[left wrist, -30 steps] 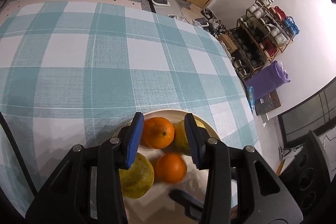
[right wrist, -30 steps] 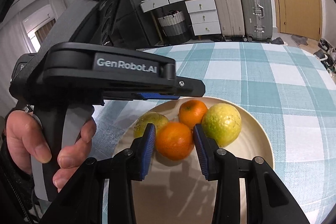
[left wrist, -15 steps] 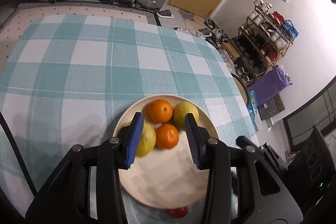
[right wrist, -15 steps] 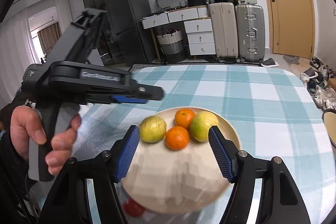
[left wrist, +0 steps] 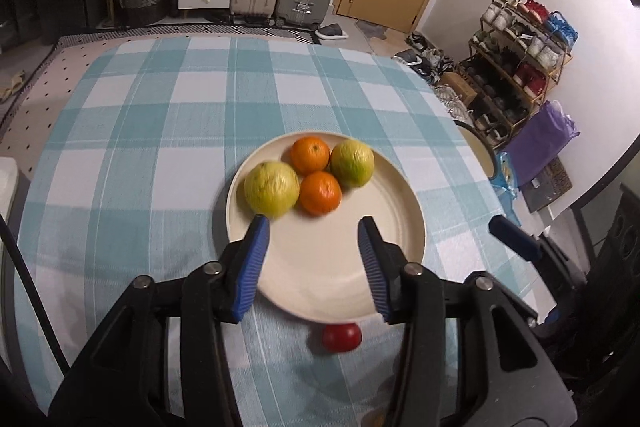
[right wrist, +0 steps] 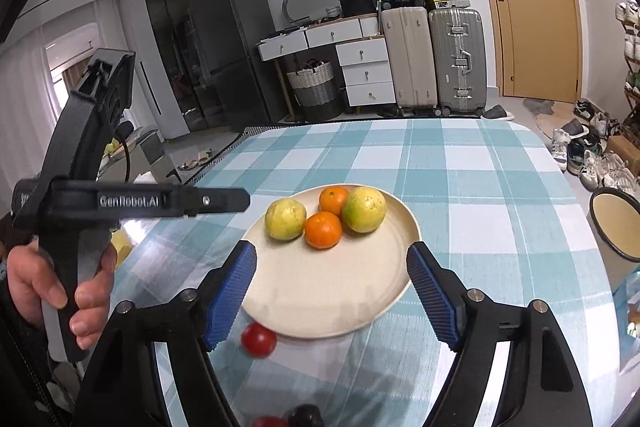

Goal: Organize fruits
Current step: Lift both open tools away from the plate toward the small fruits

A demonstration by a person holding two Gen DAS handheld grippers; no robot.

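Observation:
A cream plate (left wrist: 360, 267) (right wrist: 340, 291) on the checked tablecloth holds two oranges (left wrist: 320, 191) (right wrist: 323, 229) and two yellow-green citrus fruits (left wrist: 271, 189) (right wrist: 285, 219), clustered at its far side. A small red fruit (left wrist: 341, 337) (right wrist: 259, 339) lies on the cloth just off the plate's near rim. My left gripper (left wrist: 314, 259) is open and empty, raised above the plate's near half. My right gripper (right wrist: 332, 291) is wide open and empty, also above the plate's near edge. More small fruits, red and dark (right wrist: 304, 417), lie at the bottom of the right wrist view.
A cream mug with a dark rim (right wrist: 616, 227) stands near the table's right edge. A white container edge (left wrist: 6, 187) shows at the far left. Suitcases, drawers and a shoe rack stand beyond the table.
Both grippers have pulled back and up from the plate. The right gripper let go of the orange and opened wide; the left opened wider. The small red fruit has come into view.

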